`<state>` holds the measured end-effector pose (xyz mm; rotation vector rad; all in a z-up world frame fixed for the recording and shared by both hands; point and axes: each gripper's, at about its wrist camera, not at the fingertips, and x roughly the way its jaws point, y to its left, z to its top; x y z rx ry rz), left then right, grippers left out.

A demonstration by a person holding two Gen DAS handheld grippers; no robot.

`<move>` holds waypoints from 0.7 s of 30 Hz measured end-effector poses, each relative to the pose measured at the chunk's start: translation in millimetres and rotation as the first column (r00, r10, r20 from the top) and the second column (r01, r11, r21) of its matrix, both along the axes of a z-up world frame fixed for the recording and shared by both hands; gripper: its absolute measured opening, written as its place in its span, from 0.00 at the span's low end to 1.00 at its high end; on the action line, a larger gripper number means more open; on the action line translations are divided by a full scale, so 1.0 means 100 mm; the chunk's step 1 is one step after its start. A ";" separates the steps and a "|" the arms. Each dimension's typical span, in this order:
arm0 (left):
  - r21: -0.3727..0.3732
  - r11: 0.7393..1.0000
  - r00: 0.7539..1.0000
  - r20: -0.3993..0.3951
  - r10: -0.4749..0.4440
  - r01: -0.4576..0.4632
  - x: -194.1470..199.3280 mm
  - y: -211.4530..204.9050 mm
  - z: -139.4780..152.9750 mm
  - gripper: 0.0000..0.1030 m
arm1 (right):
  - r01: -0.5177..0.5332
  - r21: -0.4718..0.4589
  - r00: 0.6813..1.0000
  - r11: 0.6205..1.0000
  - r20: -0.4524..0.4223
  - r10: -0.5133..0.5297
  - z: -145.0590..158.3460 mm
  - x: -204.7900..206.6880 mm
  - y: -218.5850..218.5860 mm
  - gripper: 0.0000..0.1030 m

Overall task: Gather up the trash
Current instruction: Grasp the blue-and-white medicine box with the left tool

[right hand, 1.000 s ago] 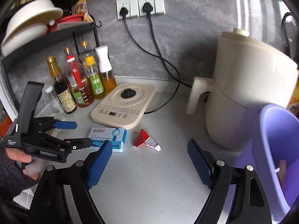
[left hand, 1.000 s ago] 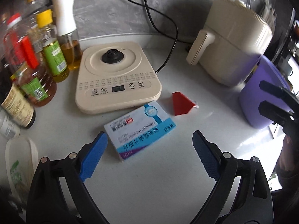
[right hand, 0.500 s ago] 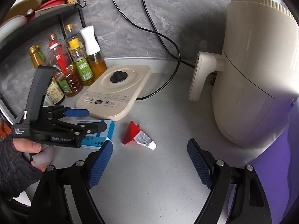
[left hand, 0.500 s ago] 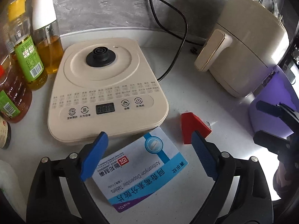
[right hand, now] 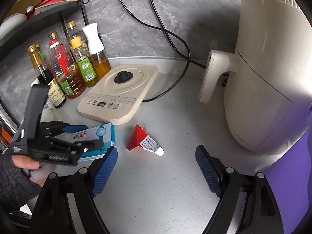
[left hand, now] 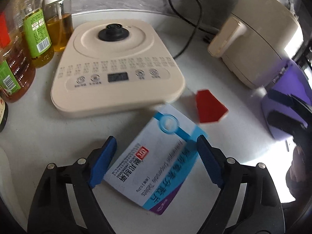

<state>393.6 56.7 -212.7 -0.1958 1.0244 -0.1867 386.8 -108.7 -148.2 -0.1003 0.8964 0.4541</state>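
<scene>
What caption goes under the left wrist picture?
Left tool closing around the blue-and-white medicine box lying flat on the counter, red wrapper beside it.

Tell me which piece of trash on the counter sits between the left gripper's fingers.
The blue-and-white medicine box; the left gripper straddles it, while the red packet lies beyond, unstraddled.

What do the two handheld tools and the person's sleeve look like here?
Both tools share one design: black plastic linkage arms with silver rivets, ending in blue textured pads. The left tool, seen from the right wrist view, has a tall black handle block with small white lettering on its side. The right tool shows cross-hatched pads. The sleeve is dark, quilted fabric. No cables are visible on either.
</scene>
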 end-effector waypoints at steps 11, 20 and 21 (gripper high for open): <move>0.188 0.979 0.996 0.021 -0.083 0.078 -0.21 -0.33 0.00 0.74 | 0.028 -0.005 1.000 1.000 -0.003 -0.028 -0.06 0.00 -0.10 0.78; 0.147 0.989 0.998 0.055 -0.039 0.030 -0.31 -0.11 0.20 0.62 | 0.014 -0.009 1.000 1.000 -0.019 -0.014 -0.17 0.04 -0.09 0.78; 0.137 0.990 0.998 0.063 -0.030 0.021 -0.33 -0.07 0.23 0.62 | 0.006 -0.012 1.000 1.000 -0.020 -0.007 -0.18 0.06 -0.07 0.78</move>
